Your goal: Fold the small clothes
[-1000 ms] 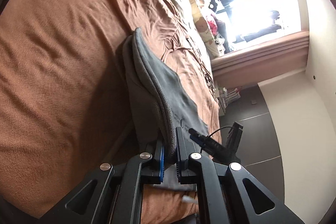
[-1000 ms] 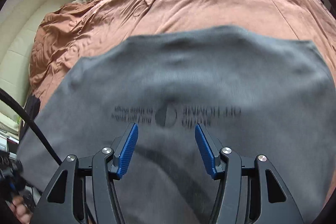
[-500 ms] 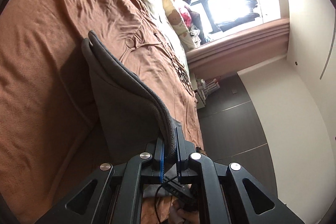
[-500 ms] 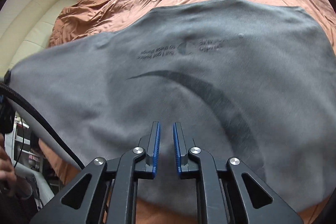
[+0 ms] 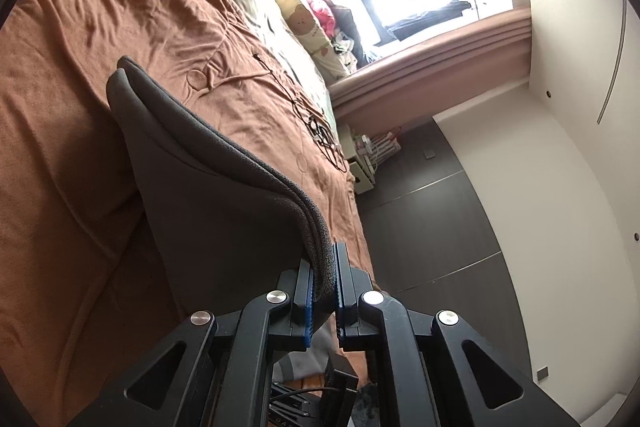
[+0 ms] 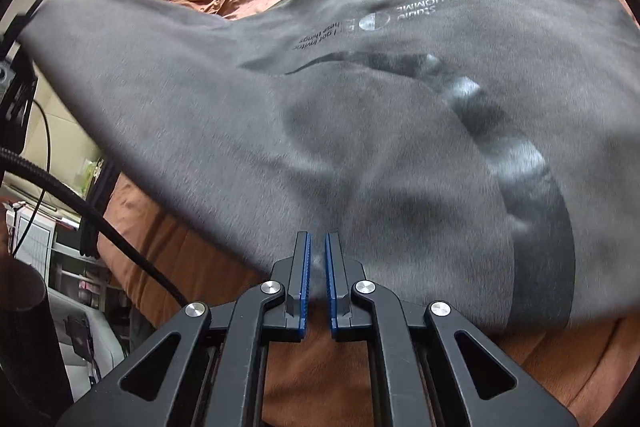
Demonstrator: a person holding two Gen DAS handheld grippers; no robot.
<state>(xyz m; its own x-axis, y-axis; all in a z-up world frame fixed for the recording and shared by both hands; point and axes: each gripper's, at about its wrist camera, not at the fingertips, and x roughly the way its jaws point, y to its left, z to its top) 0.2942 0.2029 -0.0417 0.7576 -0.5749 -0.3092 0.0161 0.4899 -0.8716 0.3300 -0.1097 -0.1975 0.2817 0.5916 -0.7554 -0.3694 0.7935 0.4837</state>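
Garment: grey T-shirt [image 6: 360, 131], printed side up, lifted off brown duvet [image 5: 60, 187], far edge toward 12 o'clock still draped on the bedding. Left gripper [image 5: 322, 291] clenched on a doubled hem edge of the shirt [image 5: 224, 195], layers stacked thick between blue pads [image 5: 306, 303]. Right gripper [image 6: 316, 279] pinched nearly closed on the near hem at 6 o'clock; fabric appears caught between the pads, though motion blur hides the exact bite. Black cable [image 6: 120, 239] trailing at 8 o'clock, clear of the cloth.

Judged step: carrying the near edge over toward 12 o'clock to form a fold. To do well: keep both grips level and the hem taut between them, travel together, lay the edge down square on the far edge, then release. Risk noted: thin right-hand bite slipping under tension.
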